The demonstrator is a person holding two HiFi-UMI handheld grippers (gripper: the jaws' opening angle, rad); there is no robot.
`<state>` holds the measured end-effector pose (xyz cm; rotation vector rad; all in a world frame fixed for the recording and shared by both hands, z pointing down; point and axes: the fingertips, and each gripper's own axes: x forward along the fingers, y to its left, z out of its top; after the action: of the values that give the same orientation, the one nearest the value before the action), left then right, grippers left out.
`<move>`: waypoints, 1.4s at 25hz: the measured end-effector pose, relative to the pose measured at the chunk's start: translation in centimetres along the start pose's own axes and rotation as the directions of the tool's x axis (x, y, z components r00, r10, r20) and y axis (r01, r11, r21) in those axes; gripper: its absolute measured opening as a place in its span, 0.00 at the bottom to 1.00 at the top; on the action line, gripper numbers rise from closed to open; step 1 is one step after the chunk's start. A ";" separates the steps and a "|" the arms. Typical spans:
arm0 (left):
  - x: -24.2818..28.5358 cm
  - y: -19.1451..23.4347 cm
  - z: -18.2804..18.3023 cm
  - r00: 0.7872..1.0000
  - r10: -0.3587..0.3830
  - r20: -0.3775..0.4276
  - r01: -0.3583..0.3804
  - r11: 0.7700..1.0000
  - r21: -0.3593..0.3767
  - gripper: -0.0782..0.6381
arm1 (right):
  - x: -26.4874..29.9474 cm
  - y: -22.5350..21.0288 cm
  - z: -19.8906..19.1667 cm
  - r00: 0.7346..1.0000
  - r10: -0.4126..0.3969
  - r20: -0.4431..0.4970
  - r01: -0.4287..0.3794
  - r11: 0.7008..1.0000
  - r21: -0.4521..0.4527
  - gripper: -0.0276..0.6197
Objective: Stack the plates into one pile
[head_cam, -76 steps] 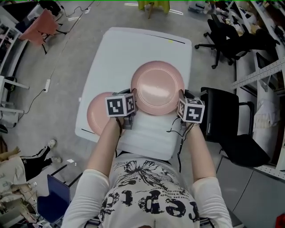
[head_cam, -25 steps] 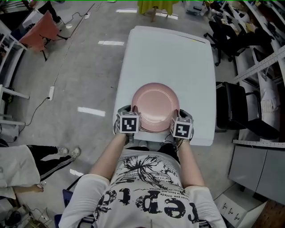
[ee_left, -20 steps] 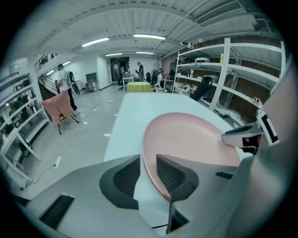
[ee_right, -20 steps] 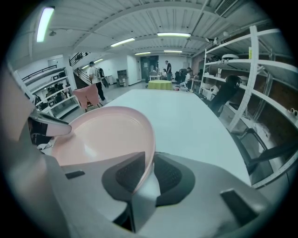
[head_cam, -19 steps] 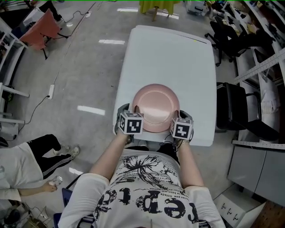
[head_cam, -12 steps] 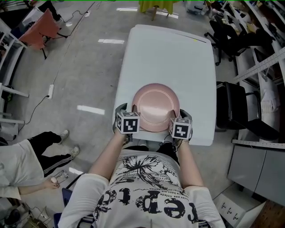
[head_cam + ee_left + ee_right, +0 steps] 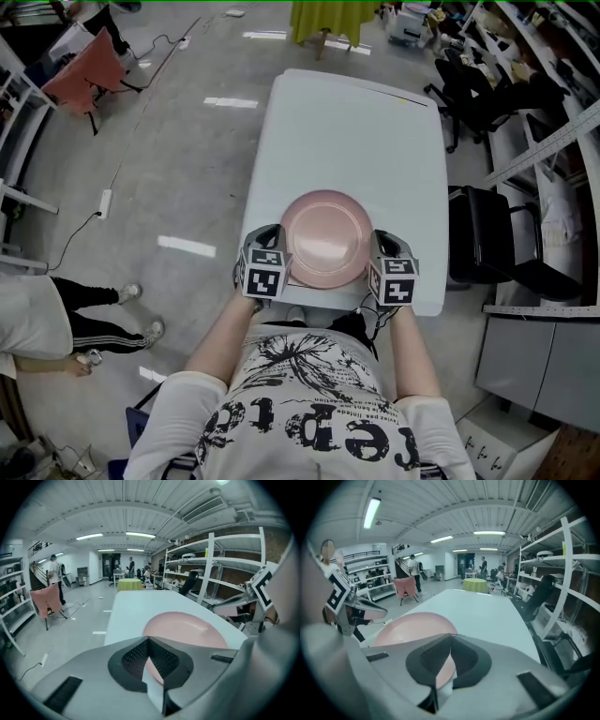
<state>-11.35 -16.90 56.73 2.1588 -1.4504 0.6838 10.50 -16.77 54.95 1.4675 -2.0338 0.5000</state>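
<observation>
While a bystander's legs [image 7: 98,323] stand on the floor out at nine o'clock in the head view, the person's arms reach over the near end of the white table [image 7: 347,131]. The left gripper [image 7: 269,236] sits at eight o'clock of the pink plate [image 7: 326,239], just beside its rim. Its own view shows the jaws narrowed until the tips meet, having just been closing, with nothing caught between them. There the plate [image 7: 187,627] lies past the tips at one o'clock.

The plate rests flat at the six o'clock end of the tabletop, close to the near edge. Whether another plate lies under it cannot be told.

The right gripper [image 7: 384,244] sits at four o'clock of the plate, again just beside the rim. Its jaws have likewise just been closing and now stand tip to tip, empty, with the plate [image 7: 412,625] beyond them at ten o'clock. A black chair [image 7: 487,244] stands at three o'clock of the table.
</observation>
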 end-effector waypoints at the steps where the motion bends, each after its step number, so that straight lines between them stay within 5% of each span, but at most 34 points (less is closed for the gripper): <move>1: -0.4 -0.3 0.4 0.999 -0.030 0.012 0.030 1.000 0.003 0.11 | -0.4 0.6 0.8 0.999 0.035 0.031 -0.034 0.999 -0.009 0.05; 5: -1.8 -1.1 2.6 0.990 -0.111 0.085 0.113 0.993 -0.021 0.11 | -2.1 2.5 3.6 0.981 0.100 0.164 -0.094 0.995 -0.043 0.05; 9: -4.5 -2.1 6.6 0.960 -0.171 0.221 0.156 0.984 0.084 0.11 | -4.1 3.5 6.6 0.952 0.104 0.288 -0.091 0.994 -0.059 0.05; 12: -6.9 -3.0 9.6 0.915 -0.234 0.329 0.189 0.968 0.163 0.11 | -5.7 4.1 8.3 0.924 0.115 0.364 -0.097 0.993 -0.067 0.05; 16: -10.0 -3.8 12.7 0.834 -0.327 0.445 0.278 0.945 0.174 0.11 | -7.9 5.4 10.3 0.871 0.180 0.458 -0.142 0.983 -0.117 0.05; 21: -12.0 -5.2 13.6 0.756 -0.446 0.479 0.366 0.895 0.255 0.11 | -9.5 6.8 12.0 0.825 0.217 0.522 -0.151 0.975 -0.166 0.05; 27: -12.7 -5.9 14.0 0.730 -0.465 0.500 0.379 0.885 0.269 0.11 | -9.6 6.7 12.1 0.833 0.189 0.520 -0.128 0.980 -0.151 0.05; 35: -12.4 -6.2 13.9 0.730 -0.445 0.519 0.347 0.895 0.280 0.11 | -9.1 6.7 11.6 0.848 0.198 0.492 -0.132 0.977 -0.167 0.05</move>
<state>-7.44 -14.40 37.64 2.8491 -1.1234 -0.0283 3.52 -14.94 40.42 1.4592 -2.5642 0.0352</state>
